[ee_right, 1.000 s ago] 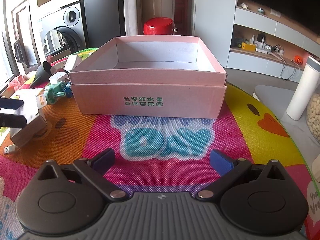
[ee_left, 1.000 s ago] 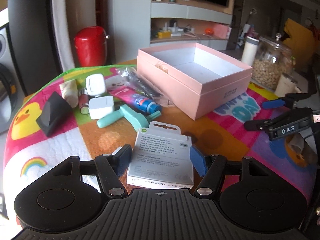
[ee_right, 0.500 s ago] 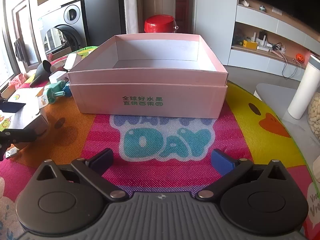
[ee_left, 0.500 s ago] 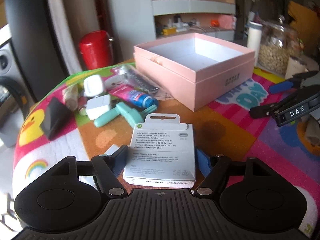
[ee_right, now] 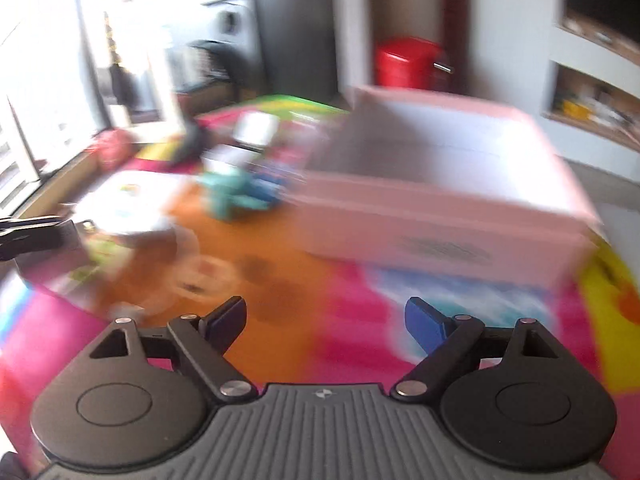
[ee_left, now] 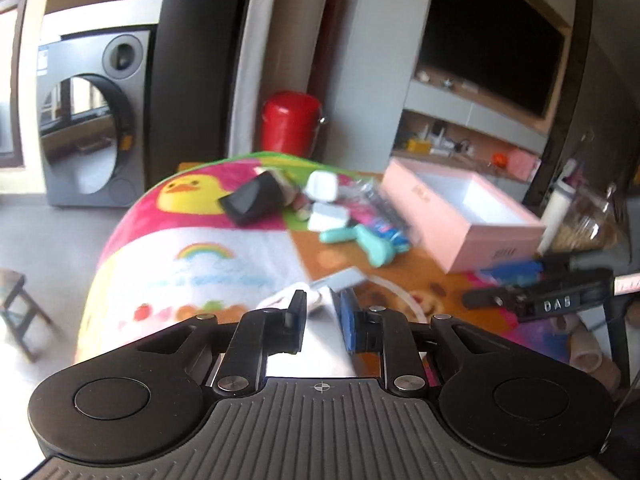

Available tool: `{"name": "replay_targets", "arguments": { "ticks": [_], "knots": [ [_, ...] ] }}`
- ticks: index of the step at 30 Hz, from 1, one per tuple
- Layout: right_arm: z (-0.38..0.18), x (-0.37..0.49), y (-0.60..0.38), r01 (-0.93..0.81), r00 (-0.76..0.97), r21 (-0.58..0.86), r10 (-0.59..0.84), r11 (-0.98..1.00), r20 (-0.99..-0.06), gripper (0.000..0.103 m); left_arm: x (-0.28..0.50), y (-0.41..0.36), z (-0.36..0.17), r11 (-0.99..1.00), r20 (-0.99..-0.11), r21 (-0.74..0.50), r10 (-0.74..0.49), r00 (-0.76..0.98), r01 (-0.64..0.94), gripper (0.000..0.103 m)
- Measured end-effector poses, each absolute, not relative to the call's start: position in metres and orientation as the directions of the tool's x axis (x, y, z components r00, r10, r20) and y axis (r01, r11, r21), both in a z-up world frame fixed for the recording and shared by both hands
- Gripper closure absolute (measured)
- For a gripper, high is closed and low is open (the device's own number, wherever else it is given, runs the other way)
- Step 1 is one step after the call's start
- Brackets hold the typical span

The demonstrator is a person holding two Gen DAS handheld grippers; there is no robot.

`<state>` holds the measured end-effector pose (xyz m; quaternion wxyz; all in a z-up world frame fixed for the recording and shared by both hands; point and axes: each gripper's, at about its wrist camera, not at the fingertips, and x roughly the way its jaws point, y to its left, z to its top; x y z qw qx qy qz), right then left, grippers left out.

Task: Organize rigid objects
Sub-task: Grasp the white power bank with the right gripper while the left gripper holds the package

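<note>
My left gripper (ee_left: 322, 320) is shut on the white cable box (ee_left: 324, 344), seen edge-on between the blue pads and held above the colourful mat. The open pink box (ee_left: 460, 216) stands to the right; it also shows, blurred, in the right wrist view (ee_right: 440, 200). My right gripper (ee_right: 326, 320) is open and empty over the mat, left of the pink box; it also shows in the left wrist view (ee_left: 532, 292). A teal tool (ee_left: 360, 238), white chargers (ee_left: 326, 200), a black wedge (ee_left: 248, 198) and a blue-pink tube (ee_left: 380, 224) lie behind.
A red bin (ee_left: 290, 124) stands beyond the table. A washing machine (ee_left: 88, 120) is at the left. A glass jar (ee_left: 588, 220) and white bottle (ee_left: 556, 216) stand right of the pink box. The table edge (ee_left: 100, 248) drops off at the left.
My left gripper has closed on the cable box, lifted and turned it edge-on while swinging left. My right gripper has swung left, blurring its view.
</note>
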<state>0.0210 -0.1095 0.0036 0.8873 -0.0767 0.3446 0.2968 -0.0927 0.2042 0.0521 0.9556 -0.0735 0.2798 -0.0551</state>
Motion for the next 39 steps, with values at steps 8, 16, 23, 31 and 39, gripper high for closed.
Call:
{"name": "replay_targets", "arguments": {
  "ticks": [8,16,23,31,39],
  "knots": [
    [0.002,0.017,-0.016,-0.747,0.527,-0.043,0.553,0.663,-0.645,0.029,-0.102,0.2,0.034,0.994,-0.589,-0.096,-0.106,0.801,0.061,0.079],
    [-0.014,0.023,-0.023,-0.723,0.529,-0.049,0.506,0.69,-0.682,0.029,-0.098,0.175,0.027,0.973,-0.614,-0.151,-0.23,0.755,0.174,0.079],
    [-0.016,0.005,-0.059,-0.696,0.569,-0.076,0.485,0.714,-0.664,0.029,-0.094,0.134,0.015,0.97,-0.654,-0.063,-0.217,0.725,0.234,0.072],
    [-0.012,0.001,-0.07,-0.697,0.575,-0.05,0.516,0.715,-0.635,0.029,-0.104,0.146,0.037,0.977,-0.617,-0.078,-0.204,0.76,0.199,0.07],
    [0.0,0.016,-0.015,-0.74,0.507,0.042,0.598,0.671,-0.621,0.029,-0.126,0.235,0.05,0.958,-0.522,-0.238,0.015,0.853,-0.163,0.071]
  ]
}}
